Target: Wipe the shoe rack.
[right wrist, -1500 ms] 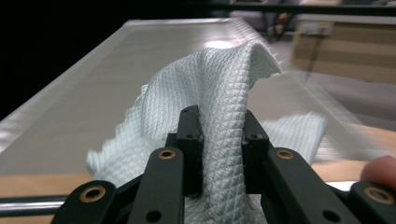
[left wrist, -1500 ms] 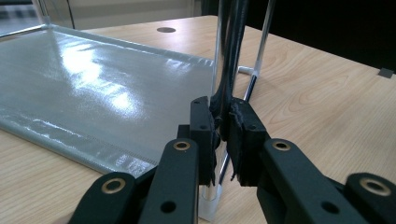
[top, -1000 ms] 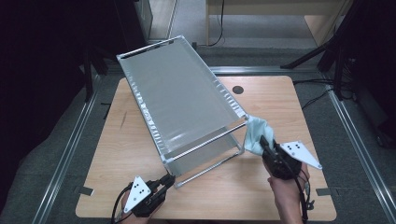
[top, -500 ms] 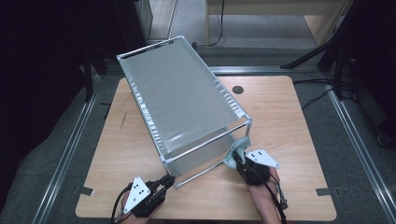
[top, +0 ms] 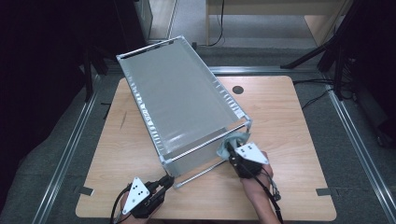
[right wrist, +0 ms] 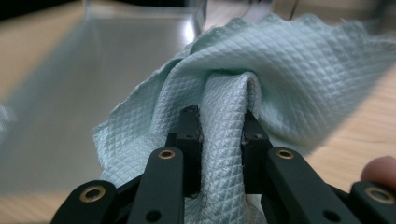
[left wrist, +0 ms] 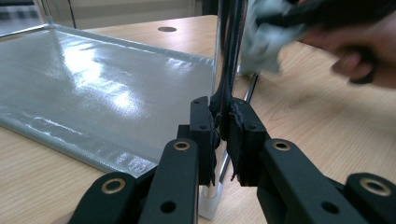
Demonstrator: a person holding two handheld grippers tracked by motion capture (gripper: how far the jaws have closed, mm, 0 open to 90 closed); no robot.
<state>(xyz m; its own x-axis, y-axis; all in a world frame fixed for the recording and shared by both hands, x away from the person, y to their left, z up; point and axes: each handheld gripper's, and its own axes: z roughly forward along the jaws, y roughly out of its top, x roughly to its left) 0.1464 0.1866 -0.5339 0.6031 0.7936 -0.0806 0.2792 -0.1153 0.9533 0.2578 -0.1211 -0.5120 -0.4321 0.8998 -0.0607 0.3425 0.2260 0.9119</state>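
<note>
**Cloth at the rack's near corner, post clamped on the other side**

A silvery metal-framed rack with a grey glossy panel stands slanted across the light wooden table; in the high view its near end faces the person.

The left gripper sits at the rack's near left corner. In the left gripper view its jaws are pressed together on the thin chrome upright post of the frame, and the post's foot rests on the table just below the pads. The grey panel lies to the left of that post in this view.

The right gripper is at the near right corner of the rack. Its jaws are closed on a pale green quilted cleaning cloth, a fold of which is pinched between the pads while the remainder billows out above and to both sides. In the high view the cloth touches the frame at that corner, just beneath the top rail. The left gripper view shows the same cloth, blurred, beside the post.
</note>
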